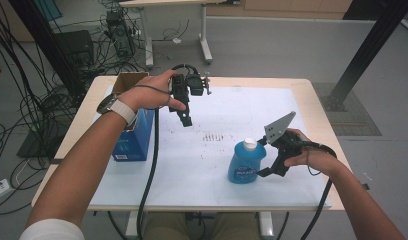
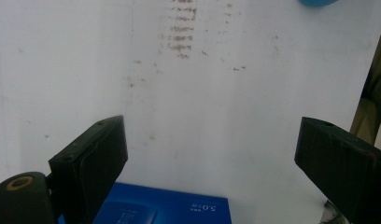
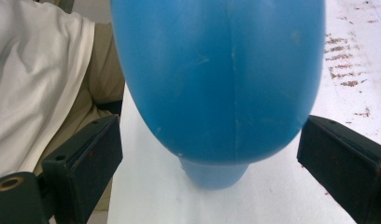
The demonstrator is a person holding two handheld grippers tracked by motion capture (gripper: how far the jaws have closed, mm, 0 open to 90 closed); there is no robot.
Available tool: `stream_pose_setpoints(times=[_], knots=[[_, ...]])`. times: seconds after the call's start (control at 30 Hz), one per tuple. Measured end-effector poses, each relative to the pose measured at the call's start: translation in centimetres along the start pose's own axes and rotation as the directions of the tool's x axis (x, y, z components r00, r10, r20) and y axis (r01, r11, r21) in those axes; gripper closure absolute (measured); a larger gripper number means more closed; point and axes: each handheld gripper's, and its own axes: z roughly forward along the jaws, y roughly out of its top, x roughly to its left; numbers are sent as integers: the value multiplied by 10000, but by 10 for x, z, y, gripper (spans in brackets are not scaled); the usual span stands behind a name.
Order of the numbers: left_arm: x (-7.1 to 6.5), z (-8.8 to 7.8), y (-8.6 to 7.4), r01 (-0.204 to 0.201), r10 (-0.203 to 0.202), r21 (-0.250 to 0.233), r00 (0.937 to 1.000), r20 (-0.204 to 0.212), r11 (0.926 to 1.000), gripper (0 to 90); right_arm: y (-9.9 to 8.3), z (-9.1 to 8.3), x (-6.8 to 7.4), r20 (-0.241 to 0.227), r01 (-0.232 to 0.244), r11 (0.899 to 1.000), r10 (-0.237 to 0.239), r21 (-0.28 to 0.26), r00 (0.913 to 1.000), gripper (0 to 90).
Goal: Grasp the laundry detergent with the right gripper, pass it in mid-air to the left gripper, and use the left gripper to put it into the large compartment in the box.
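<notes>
Left gripper (image 1: 186,119) hangs over the white mat, jaws wide apart and empty, blue box (image 1: 133,136) just behind and below its fingers, blue bottle (image 1: 246,161) well off ahead. Right gripper (image 1: 270,165), the nearer one, jaws spread either side of the bottle, pads apparently not yet touching: bottle upright on the mat, long axis vertical, white cap (image 1: 249,144) up, belly square between the fingers
</notes>
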Motion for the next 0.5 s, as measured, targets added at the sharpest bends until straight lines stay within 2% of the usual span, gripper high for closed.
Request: stream_pose_setpoints(times=[0.5], knots=[[0,0,1,7,-7,0,10000,1,10000,97,-1,-1,-1,69,-77,10000,77,-31,9999,66]])
